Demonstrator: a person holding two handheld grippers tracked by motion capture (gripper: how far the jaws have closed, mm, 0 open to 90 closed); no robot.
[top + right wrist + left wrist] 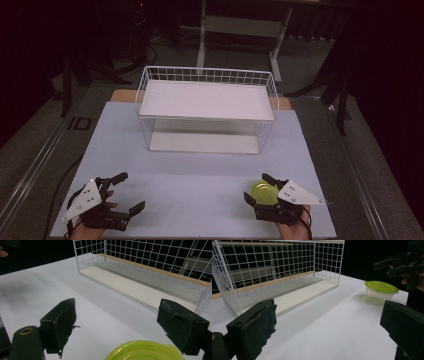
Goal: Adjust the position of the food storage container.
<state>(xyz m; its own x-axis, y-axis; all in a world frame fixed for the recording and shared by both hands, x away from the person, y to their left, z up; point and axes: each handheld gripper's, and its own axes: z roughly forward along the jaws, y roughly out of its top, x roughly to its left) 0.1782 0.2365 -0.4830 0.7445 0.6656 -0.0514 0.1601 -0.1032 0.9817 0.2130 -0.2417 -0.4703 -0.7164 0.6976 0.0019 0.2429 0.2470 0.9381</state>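
Note:
A small clear container with a lime-green lid (263,192) stands on the white table near its front right. My right gripper (256,188) is held over it, jaws wide open on either side of the lid without touching it. In the right gripper view the lid (143,350) lies low between the two pads, and the right gripper (125,325) is open. My left gripper (131,191) rests open at the front left with nothing between its jaws. In the left gripper view the left gripper (328,327) is open, and the container (381,290) stands far right below the other gripper (404,265).
A white wire rack (207,107) with an upper and a lower shelf stands at the middle back of the table (200,170). Its open front faces me; it also shows as the rack (274,270) and the rack (150,265). Dark floor and desk legs lie beyond.

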